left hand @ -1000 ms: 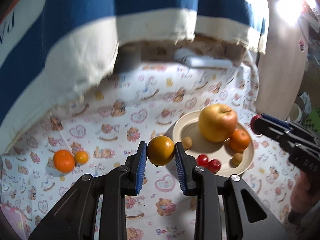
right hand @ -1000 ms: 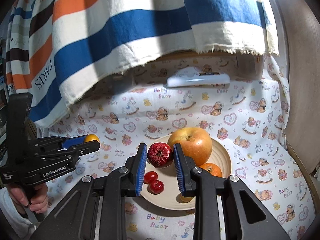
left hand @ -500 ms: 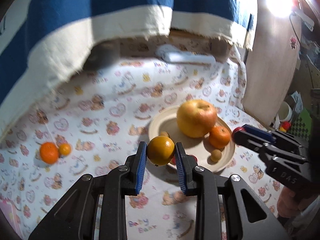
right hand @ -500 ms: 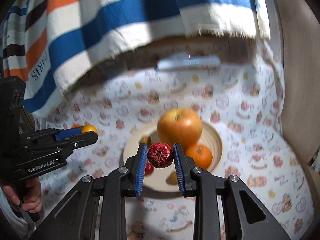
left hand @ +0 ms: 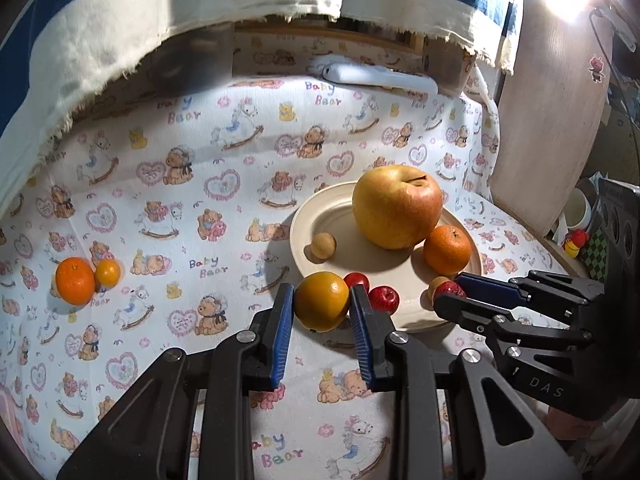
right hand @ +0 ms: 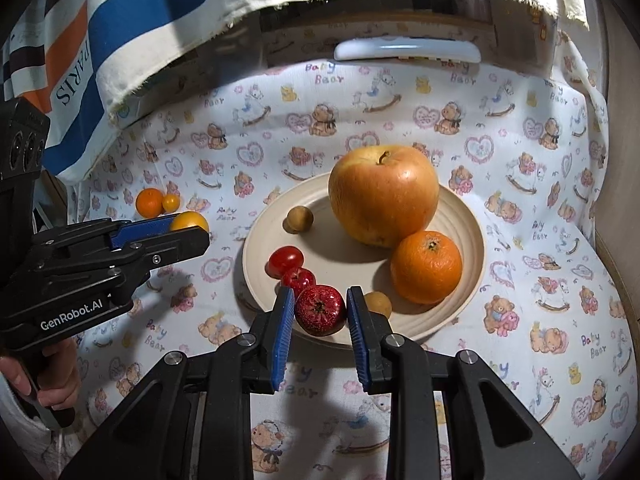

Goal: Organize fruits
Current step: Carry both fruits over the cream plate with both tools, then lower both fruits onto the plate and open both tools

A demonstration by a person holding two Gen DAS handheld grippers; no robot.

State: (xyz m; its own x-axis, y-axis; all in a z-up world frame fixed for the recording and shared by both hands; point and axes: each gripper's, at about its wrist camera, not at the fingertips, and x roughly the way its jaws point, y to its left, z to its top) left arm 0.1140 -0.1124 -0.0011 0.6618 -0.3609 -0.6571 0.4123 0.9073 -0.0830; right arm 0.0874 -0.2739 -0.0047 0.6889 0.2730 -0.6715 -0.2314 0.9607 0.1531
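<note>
My left gripper (left hand: 322, 302) is shut on a yellow-orange citrus fruit (left hand: 322, 300), held just in front of the cream plate's (left hand: 316, 216) near-left rim. My right gripper (right hand: 320, 310) is shut on a dark red speckled fruit (right hand: 320, 310), low over the plate's (right hand: 460, 216) front edge. On the plate lie a large apple (right hand: 382, 194), an orange (right hand: 426, 266), two red cherry tomatoes (right hand: 285, 261) and two small tan round fruits (right hand: 299, 218). In the left wrist view the right gripper (left hand: 450, 292) reaches in from the right. In the right wrist view the left gripper (right hand: 188, 224) comes in from the left.
An orange (left hand: 75, 281) and a small yellow-orange fruit (left hand: 108, 272) lie together on the teddy-bear cloth (left hand: 192, 184) far left of the plate. A striped towel (right hand: 132, 20) hangs over the back. A white flat object (right hand: 406, 49) lies at the rear. A wooden panel (left hand: 548, 128) borders the right.
Both grippers have come down toward the plate with their fruits still held. The plate and its fruits now look nearer and larger in both views.
</note>
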